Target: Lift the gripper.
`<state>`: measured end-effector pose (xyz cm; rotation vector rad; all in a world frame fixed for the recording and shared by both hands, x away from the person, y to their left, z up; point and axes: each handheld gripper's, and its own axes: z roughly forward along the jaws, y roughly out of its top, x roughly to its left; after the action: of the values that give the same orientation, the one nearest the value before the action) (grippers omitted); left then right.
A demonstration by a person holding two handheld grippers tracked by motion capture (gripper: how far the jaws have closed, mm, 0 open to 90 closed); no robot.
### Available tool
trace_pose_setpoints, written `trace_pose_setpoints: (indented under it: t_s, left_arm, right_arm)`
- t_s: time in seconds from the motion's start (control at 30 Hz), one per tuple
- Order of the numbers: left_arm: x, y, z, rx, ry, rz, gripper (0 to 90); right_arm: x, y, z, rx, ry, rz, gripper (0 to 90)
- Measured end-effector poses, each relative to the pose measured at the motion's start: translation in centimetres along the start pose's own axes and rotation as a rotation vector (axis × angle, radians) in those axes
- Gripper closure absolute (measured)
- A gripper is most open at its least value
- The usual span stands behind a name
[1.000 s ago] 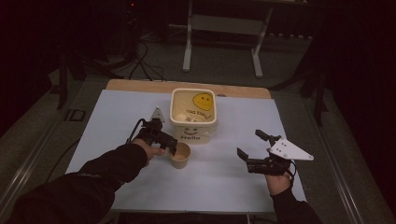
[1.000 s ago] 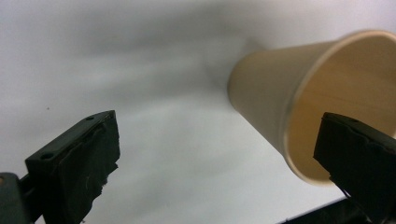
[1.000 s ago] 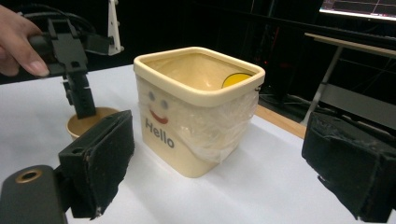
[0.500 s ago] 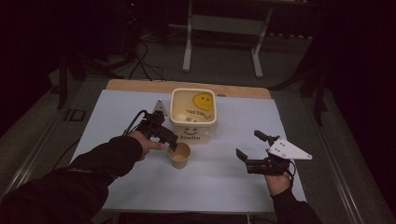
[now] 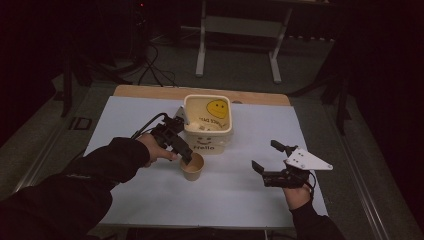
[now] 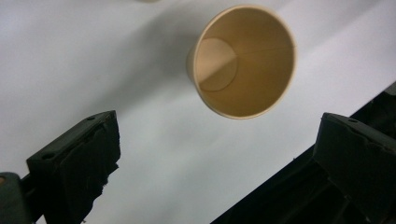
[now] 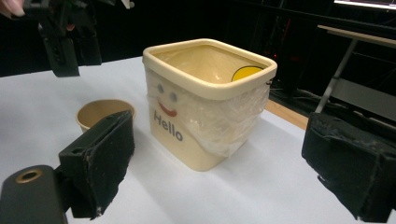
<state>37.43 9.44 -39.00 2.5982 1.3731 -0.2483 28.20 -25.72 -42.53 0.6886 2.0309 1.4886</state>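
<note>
Tan paper cup (image 5: 193,167) stands upright just below the spread left gripper (image 5: 181,150); the right gripper (image 5: 266,161), also spread, waits well apart.

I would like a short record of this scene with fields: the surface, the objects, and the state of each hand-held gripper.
surface: white table
bucket: cream square bucket, smiley face and "Hello" on it, upright
cup: brown paper cup, upright, empty, in front of the bucket
left hand-held gripper: left hand-held gripper open, above the cup, holds nothing
right hand-held gripper: right hand-held gripper open, holds nothing, apart from both objects
</note>
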Motion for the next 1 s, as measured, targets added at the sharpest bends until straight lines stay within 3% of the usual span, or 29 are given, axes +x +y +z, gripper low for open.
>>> trace_pose_setpoints:
  t_s: [0.07, 0.1, 0.13, 0.17, 0.3, 0.33, 0.37, 0.4, 0.43, 0.53, 0.6, 0.63, 0.67, 0.73, 0.77, 0.8, 0.83, 0.9, 1.0]
  left_arm:
    - [-0.1, 0.0, -0.2, 0.001, -0.004, 0.016, 1.7]
    - [-0.5, 0.1, -0.5, 0.008, 0.008, 0.060, 1.7]
    - [-0.5, 0.1, -0.5, 0.008, 0.008, 0.060, 1.8]
    - [-0.9, 0.1, -0.7, 0.015, 0.007, 0.098, 1.8]
    - [-1.6, 0.3, -0.8, 0.034, 0.026, 0.172, 1.8]
    - [-1.6, 0.3, -0.8, 0.034, 0.026, 0.172, 1.8]
    - [-1.8, 0.3, -0.7, 0.039, 0.028, 0.200, 1.8]
    - [-2.3, 0.3, -0.8, 0.044, 0.016, 0.259, 1.8]
    - [-2.6, 0.3, -0.8, 0.041, 0.037, 0.293, 1.8]
    - [-2.9, 0.4, -0.9, 0.046, 0.028, 0.329, 1.8]
    - [-3.6, 0.4, -1.1, 0.042, 0.031, 0.395, 1.8]
    - [-3.6, 0.4, -1.1, 0.042, 0.031, 0.395, 1.8]
    - [-4.2, 0.3, -1.3, 0.047, 0.022, 0.461, 1.8]
    - [-4.7, 0.3, -1.3, 0.068, 0.035, 0.518, 2.2]
    - [-4.7, 0.3, -1.3, 0.068, 0.035, 0.518, 2.2]
    - [-5.0, 0.3, -1.1, 0.075, 0.058, 0.551, 2.2]
    - [-5.0, 0.3, -1.1, 0.075, 0.058, 0.551, 2.2]
    - [-5.3, 0.5, -0.9, 0.085, 0.068, 0.588, 2.2]
    - [-5.5, 0.5, -0.8, 0.084, 0.063, 0.618, 2.2]
  right_arm:
    - [0.0, 0.0, 0.0, 0.001, 0.001, 0.000, 9.3]
    - [0.0, 0.0, 0.0, 0.003, 0.005, 0.001, 9.3]
    - [0.0, 0.0, 0.0, 0.003, 0.005, 0.001, 9.3]
    - [0.0, 0.0, 0.0, 0.003, 0.006, 0.000, 9.3]
    - [0.0, 0.0, 0.1, 0.006, 0.011, 0.001, 9.4]
    - [0.0, 0.0, 0.1, 0.006, 0.011, 0.001, 9.4]
    - [0.0, 0.0, 0.1, 0.006, 0.011, 0.000, 9.3]
    - [0.0, 0.0, 0.1, 0.007, 0.013, 0.000, 9.3]
    - [0.0, 0.0, 0.1, 0.007, 0.011, -0.001, 9.3]
    - [0.0, 0.0, 0.1, 0.006, 0.013, 0.001, 9.3]
    - [0.0, 0.0, 0.1, 0.007, 0.016, 0.002, 9.4]
    - [0.0, 0.0, 0.1, 0.008, 0.015, -0.001, 9.4]
    - [0.0, 0.0, 0.1, 0.011, 0.018, -0.001, 9.4]
    - [0.0, 0.0, 0.1, 0.011, 0.020, -0.002, 9.3]
    - [0.0, 0.0, 0.1, 0.011, 0.020, -0.001, 9.4]
    - [0.0, 0.0, 0.1, 0.010, 0.021, -0.001, 9.3]
    - [0.0, 0.0, 0.1, 0.011, 0.023, -0.001, 9.3]
    - [0.0, 0.0, 0.1, 0.013, 0.024, -0.002, 9.4]
    - [0.1, 0.0, 0.1, 0.014, 0.026, -0.002, 9.4]
